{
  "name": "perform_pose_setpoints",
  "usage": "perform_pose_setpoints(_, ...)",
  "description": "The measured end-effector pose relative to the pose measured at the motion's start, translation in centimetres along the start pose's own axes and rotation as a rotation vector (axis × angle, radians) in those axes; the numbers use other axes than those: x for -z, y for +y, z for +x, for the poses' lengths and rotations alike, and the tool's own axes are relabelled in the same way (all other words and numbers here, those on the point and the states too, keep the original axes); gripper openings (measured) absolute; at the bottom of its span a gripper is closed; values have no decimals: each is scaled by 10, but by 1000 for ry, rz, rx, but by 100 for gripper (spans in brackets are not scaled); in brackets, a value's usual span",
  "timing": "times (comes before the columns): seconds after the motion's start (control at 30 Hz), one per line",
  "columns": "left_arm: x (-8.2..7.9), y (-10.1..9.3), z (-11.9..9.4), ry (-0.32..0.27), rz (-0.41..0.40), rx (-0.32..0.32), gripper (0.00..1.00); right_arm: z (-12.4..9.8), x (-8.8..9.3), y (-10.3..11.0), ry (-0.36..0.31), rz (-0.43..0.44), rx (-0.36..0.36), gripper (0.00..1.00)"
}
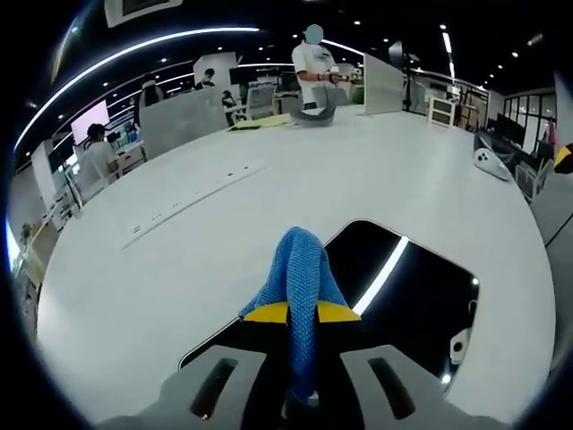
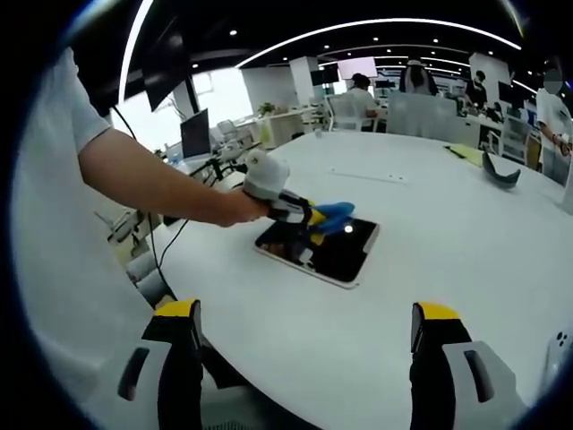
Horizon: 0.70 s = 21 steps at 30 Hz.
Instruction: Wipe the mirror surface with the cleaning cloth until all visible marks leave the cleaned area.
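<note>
1. Left gripper (image 1: 302,313) is clamped on a blue cleaning cloth (image 1: 300,269), which bunches up between the yellow-tipped jaws at the lower middle of the left gripper view and sticks out ahead of them.
2. Directly beyond and under the cloth lies the mirror (image 1: 407,300), a dark rounded-corner rectangle flat on the white tabletop (image 1: 269,188); it runs from the lower middle of that view out to the right, and a ceiling light shows in it as a bright streak.
3. In the right gripper view the mirror (image 2: 336,255) sits at the frame's middle with its long axis running from left to upper right, and the cloth (image 2: 336,213) rests over its upper left edge. Whether the cloth presses on the glass or hangs just above it, I cannot tell.
4. Left gripper (image 2: 309,215) is the one at the mirror; most of the glass extends away from the cloth toward the lower right of that view, so the wiping stroke probably runs that way.
5. Right gripper (image 2: 304,345) stands wide open and empty at the bottom of its own view, well apart from the mirror.
6. Marks on the glass are too small to make out.
</note>
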<state>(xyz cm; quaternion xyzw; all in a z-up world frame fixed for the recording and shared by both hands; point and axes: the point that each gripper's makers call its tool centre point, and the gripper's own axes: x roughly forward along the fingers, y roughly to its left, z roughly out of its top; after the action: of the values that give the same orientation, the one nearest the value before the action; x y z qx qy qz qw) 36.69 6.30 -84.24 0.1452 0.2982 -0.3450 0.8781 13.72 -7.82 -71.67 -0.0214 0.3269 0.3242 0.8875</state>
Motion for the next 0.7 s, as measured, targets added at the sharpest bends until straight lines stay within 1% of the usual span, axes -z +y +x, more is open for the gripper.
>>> perform_pose_setpoints(0.23, -4, -12, 3, -2, 3, 6, 6, -1, -3, 0, -7, 0, -1, 97)
perform_pose_setpoints(0.5, -7, -21, 7, -8, 13, 20, 6, -4, 1, 1, -1, 6, -5, 97)
perform_pose_setpoints(0.7, -9, -26, 8, -2, 23, 30, 6, -4, 3, 0, -2, 11, -8, 97)
